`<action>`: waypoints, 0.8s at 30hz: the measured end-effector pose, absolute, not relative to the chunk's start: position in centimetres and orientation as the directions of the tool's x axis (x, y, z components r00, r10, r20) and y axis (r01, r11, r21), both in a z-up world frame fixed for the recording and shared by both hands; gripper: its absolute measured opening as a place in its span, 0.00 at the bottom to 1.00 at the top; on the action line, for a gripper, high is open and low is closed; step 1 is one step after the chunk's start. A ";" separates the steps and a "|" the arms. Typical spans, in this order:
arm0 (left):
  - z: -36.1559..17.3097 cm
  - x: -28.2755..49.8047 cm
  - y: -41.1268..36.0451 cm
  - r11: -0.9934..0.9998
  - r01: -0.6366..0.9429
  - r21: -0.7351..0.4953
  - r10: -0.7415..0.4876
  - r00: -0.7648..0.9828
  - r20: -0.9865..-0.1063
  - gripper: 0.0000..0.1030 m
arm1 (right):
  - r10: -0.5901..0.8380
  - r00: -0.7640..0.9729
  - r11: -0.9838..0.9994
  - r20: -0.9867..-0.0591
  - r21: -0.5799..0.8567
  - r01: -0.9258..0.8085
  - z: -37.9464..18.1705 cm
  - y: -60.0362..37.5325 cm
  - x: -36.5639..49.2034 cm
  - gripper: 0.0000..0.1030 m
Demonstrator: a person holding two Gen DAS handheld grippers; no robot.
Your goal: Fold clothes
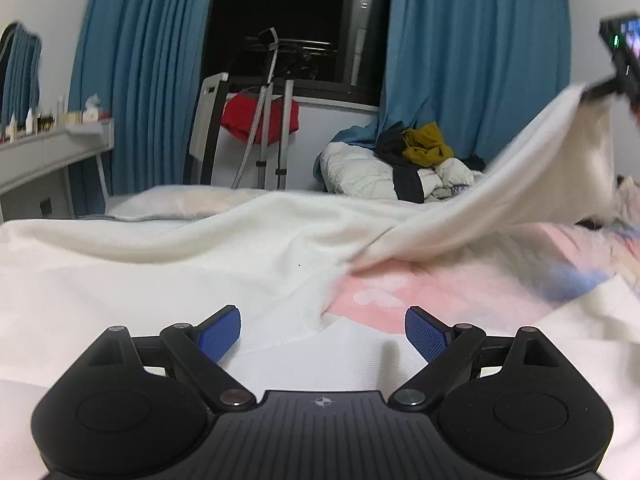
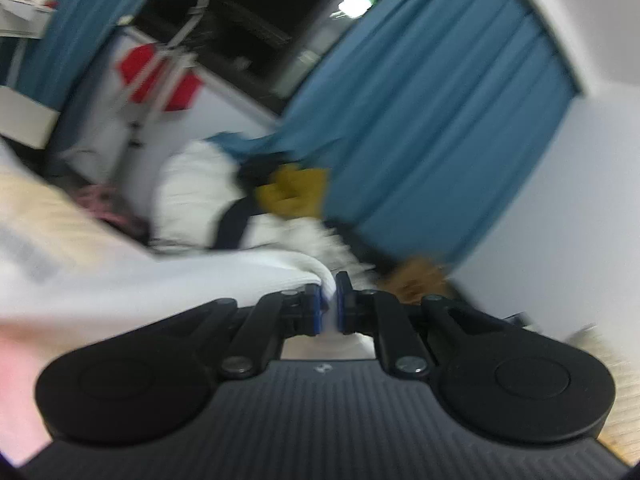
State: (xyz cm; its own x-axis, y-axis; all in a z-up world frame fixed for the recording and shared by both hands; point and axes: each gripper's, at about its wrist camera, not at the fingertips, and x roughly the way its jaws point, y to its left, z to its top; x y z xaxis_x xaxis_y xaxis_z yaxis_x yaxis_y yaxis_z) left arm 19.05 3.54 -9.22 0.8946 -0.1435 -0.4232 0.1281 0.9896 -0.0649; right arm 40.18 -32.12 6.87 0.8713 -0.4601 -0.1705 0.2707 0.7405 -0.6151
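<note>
White cloth (image 1: 248,248) spread over the bed (image 1: 460,284), one corner pinched tight in the right gripper (image 2: 328,300) and raised high at the right, long fold slanting from there down toward the middle. Left gripper (image 1: 322,334) low at the near edge, jaws wide and empty, loose hem just ahead, so nearer the lying part.

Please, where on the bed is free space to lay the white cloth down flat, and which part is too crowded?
Free: the pink bedsheet to the right of the open left gripper, below the edge of the white garment that the right gripper holds up. Crowded: the far end under the blue curtain, where the clothes pile lies.
</note>
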 end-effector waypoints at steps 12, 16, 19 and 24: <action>-10.6 19.7 2.8 0.989 0.140 -0.042 -0.143 0.867 -0.477 0.88 | -0.601 0.761 0.569 -0.245 -0.800 0.192 3.6 -39.3 41.1 0.10; -11.0 20.2 3.8 0.989 0.118 -0.083 -0.144 0.859 -0.491 0.88 | -0.550 0.825 0.617 -0.129 -0.729 0.297 7.0 -37.1 42.4 0.10; -10.8 20.1 4.1 0.988 0.115 -0.106 -0.153 0.861 -0.485 0.88 | -0.538 0.840 0.625 0.074 -0.634 0.456 10.3 -36.6 41.4 0.10; -11.0 20.1 4.0 0.988 0.116 -0.105 -0.153 0.856 -0.493 0.88 | -0.573 0.808 0.538 0.134 -0.682 0.495 5.1 -40.2 39.9 0.11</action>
State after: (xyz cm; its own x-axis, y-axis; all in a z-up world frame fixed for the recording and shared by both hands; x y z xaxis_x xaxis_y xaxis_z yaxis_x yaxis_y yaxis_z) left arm 20.06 3.98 -11.00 0.8562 -0.1532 -0.4933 0.1163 0.9877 -0.1049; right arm 39.91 -40.23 5.07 0.8084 -0.5731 0.1340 0.4948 0.5385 -0.6820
